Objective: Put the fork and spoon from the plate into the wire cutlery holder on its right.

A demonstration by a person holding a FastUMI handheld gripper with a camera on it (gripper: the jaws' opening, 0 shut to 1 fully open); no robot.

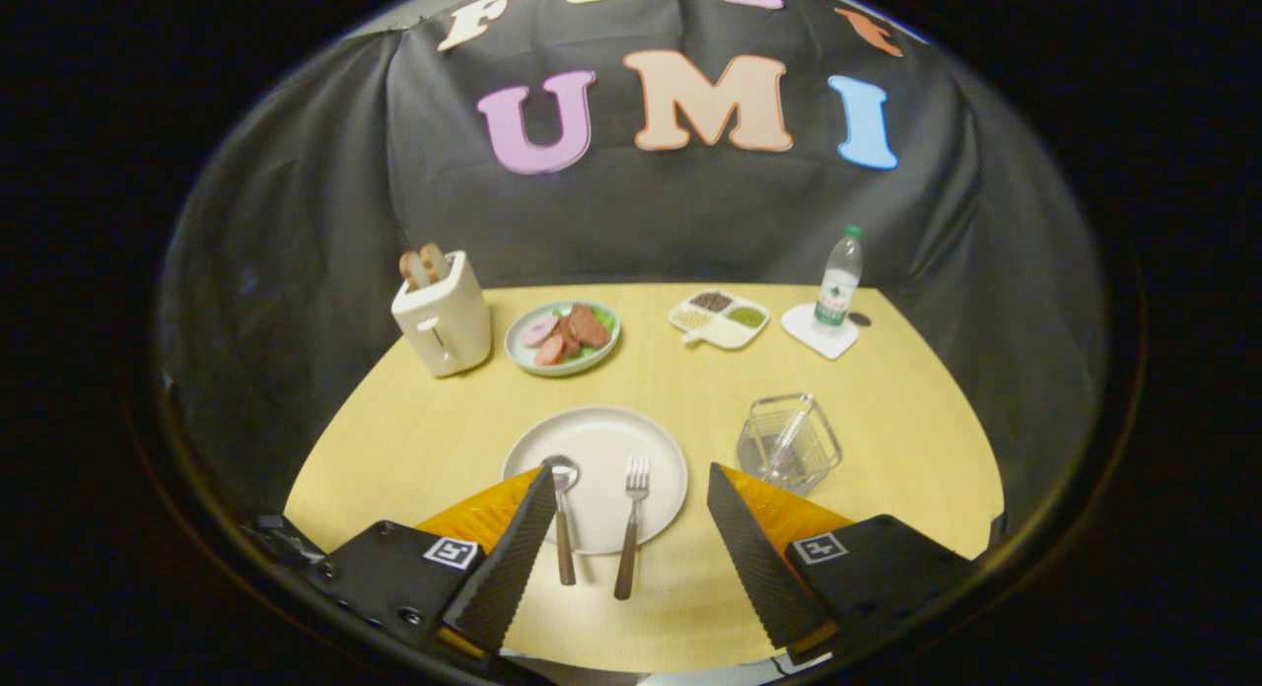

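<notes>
A pale round plate (pixel 601 445) lies on the wooden table just ahead of my fingers. A spoon (pixel 563 514) and a fork (pixel 632 523), both with brown handles, rest side by side on its near half, handles pointing toward me past the rim. The spoon runs close along my left finger. The wire cutlery holder (pixel 789 443) stands to the right of the plate, just beyond my right finger. My gripper (pixel 631 479) hovers above the table, open, with nothing between its fingers.
At the back of the table (pixel 414 440) stand a white toaster (pixel 444 316) with bread, a green plate of sliced meat (pixel 563 337), a divided snack tray (pixel 721 317) and a water bottle (pixel 839 282) on a white coaster.
</notes>
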